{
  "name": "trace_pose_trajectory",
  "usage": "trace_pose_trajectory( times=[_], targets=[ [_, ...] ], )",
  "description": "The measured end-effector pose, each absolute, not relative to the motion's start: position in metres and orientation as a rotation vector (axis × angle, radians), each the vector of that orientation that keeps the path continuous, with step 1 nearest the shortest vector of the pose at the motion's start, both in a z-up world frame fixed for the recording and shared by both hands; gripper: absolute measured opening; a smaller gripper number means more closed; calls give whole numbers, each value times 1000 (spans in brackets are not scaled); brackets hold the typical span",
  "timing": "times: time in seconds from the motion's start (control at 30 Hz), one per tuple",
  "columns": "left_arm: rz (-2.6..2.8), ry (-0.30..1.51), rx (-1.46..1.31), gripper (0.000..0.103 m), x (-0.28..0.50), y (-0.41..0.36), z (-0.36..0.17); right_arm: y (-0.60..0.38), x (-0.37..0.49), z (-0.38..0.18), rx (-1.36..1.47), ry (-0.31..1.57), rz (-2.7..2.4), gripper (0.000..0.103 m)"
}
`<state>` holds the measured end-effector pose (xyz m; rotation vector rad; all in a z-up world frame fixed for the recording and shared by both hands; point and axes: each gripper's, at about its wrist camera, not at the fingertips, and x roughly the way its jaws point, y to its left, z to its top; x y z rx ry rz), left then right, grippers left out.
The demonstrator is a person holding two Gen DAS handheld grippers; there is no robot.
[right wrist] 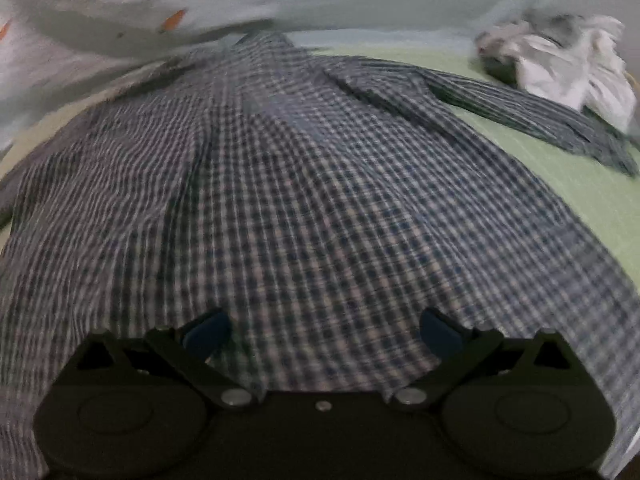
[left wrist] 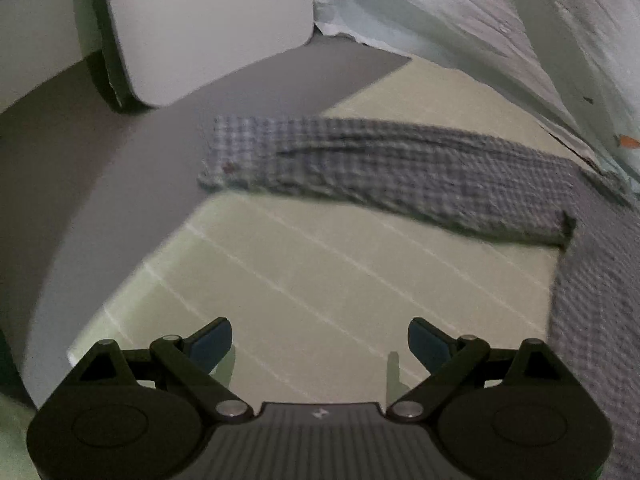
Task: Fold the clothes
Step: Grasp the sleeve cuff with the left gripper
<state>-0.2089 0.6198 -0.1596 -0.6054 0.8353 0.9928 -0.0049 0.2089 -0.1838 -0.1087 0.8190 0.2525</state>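
Blue-and-white checked shirt (right wrist: 304, 184) on a pale green sheet (left wrist: 320, 280), white crumpled cloth (right wrist: 568, 64) beside

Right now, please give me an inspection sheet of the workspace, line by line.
Surface: pale green sheet with faint stripes, bare under the left gripper.
Job's things: checked shirt spread flat; one sleeve stretched out sideways, the other reaching toward the pile.
Clutter: crumpled white and grey clothes pile at the far edge.
Grippers: left gripper open above the sheet; right gripper open over the shirt, holding nothing.
Cables: nothing seen.
Surroundings: white pillow; pale cloth along the far side.
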Motion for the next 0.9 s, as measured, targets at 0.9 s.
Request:
trace_pose_trajectory(
  times=[0.9],
  targets=[
    [1056,783,-561,93,-192,745,-186,216,-20,-197,-46,676,163,103]
  ],
)
